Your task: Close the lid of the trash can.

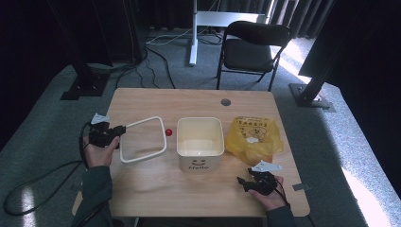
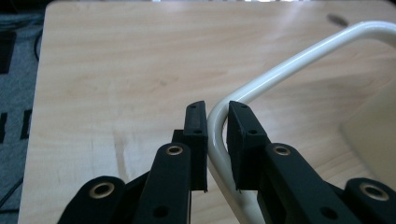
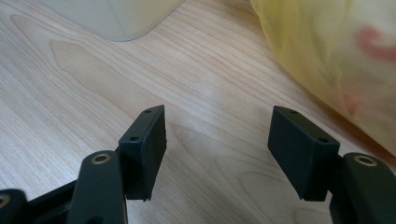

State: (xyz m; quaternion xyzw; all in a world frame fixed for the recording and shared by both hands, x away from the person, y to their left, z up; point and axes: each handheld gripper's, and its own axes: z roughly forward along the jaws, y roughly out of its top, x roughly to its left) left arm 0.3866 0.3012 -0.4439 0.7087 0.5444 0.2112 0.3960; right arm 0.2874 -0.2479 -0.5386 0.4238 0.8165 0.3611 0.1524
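Table (image 1: 156, 189) of light wood carries everything; largest on it is the cream bin (image 1: 200, 143) with "Hello" on its front, open top, sitting mid-table. Yellow plastic bag (image 1: 254, 137) lies crumpled just right of the bin, apparently touching its side. White rim frame (image 1: 143, 139), a rounded-square loop about the size of the bin's mouth, is left of the bin and apart from it; looks tilted, near corner lifted, far side low, though whether that side rests on the wood is unclear. Small red ball (image 1: 168, 132) sits between frame and bin. Left gripper (image 1: 118, 129) clamped on the frame's near-left corner, jaws pressed tight on the thin tube, seen close in the left gripper view (image 2: 217, 135). Right gripper (image 1: 242, 182) idle near the front right edge, jaws apart, nothing between them (image 3: 217, 140).

Key relation: bin lies to the right of the held frame, so the loop must travel right and come level over the mouth, likely. Left hand is the nearer one.

Bag contents unreadable; inside of the bin mostly hidden.
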